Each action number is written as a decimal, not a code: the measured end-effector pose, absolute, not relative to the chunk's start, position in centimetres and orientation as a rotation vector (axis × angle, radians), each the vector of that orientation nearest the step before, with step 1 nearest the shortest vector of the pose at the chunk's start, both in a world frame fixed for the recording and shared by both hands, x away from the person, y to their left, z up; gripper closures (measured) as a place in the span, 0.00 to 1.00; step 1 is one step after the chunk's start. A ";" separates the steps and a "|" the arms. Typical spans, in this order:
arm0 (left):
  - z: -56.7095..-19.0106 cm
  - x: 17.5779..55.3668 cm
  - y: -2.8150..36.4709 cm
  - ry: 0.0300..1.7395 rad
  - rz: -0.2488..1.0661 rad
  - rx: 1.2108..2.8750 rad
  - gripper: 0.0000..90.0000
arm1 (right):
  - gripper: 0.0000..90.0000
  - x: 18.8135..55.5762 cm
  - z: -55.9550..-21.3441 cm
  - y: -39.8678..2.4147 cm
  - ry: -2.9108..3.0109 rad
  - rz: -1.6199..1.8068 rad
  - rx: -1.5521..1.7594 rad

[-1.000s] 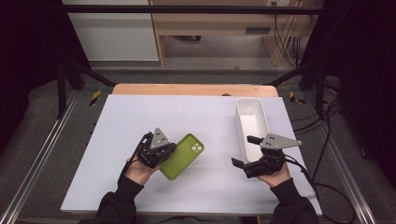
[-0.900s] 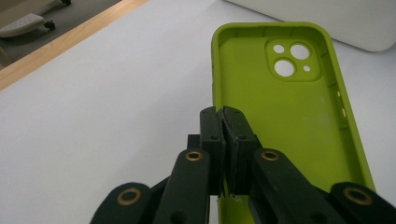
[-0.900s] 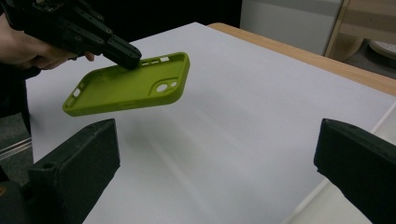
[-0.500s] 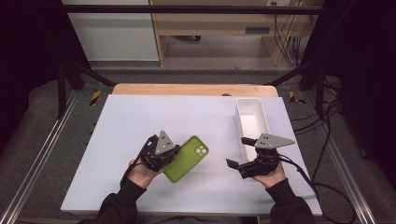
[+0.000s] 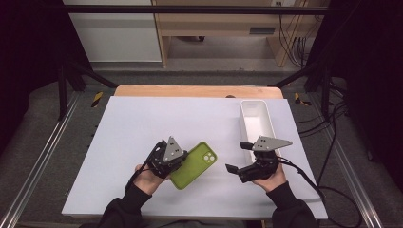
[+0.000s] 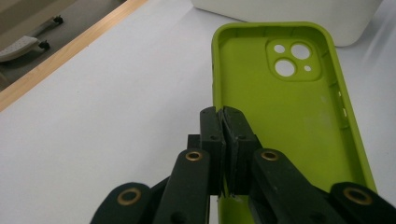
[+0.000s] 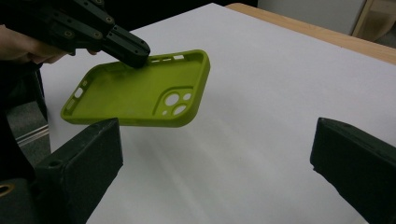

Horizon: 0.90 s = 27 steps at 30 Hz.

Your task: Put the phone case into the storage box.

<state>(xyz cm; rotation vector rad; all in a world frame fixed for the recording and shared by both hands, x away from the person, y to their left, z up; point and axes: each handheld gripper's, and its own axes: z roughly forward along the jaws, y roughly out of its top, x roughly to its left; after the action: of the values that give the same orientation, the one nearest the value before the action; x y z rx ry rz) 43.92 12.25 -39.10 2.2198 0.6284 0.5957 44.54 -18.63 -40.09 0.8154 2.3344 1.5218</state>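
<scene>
Phone case (image 5: 195, 164) pinched at side wall by left gripper (image 6: 224, 126); right gripper (image 7: 215, 154) jaws wide, empty.

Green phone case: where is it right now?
In the high view the green phone case is near the table's front middle, its long edge pinched in the left gripper, left of the open right gripper and the white tray.

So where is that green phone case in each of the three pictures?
High view: the green phone case lies low and centre-left, pinched at its edge by the left gripper.
Left gripper view: it runs up the right half, hollow side showing, jaws shut on its left wall.
Right gripper view: upper left, held above the table.
Shared landmark: the camera cutout.
</scene>
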 end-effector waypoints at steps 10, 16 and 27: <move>-39.2 43.5 11.7 0.599 0.628 2.247 0.97 | 0.03 44.5 -40.0 -18.0 2.339 1.511 0.811; -39.3 43.1 11.2 0.573 0.647 2.259 0.97 | 0.03 44.5 -39.8 -17.6 2.344 1.504 0.803; -39.2 42.1 10.2 0.512 0.717 2.279 0.97 | 0.03 44.7 -39.9 -16.9 2.364 1.489 0.800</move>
<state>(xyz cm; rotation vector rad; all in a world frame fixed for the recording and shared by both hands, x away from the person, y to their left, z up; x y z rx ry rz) 42.10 10.21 -39.16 2.2789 0.5120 0.7165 44.69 -16.91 -39.86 0.8003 2.3642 1.4894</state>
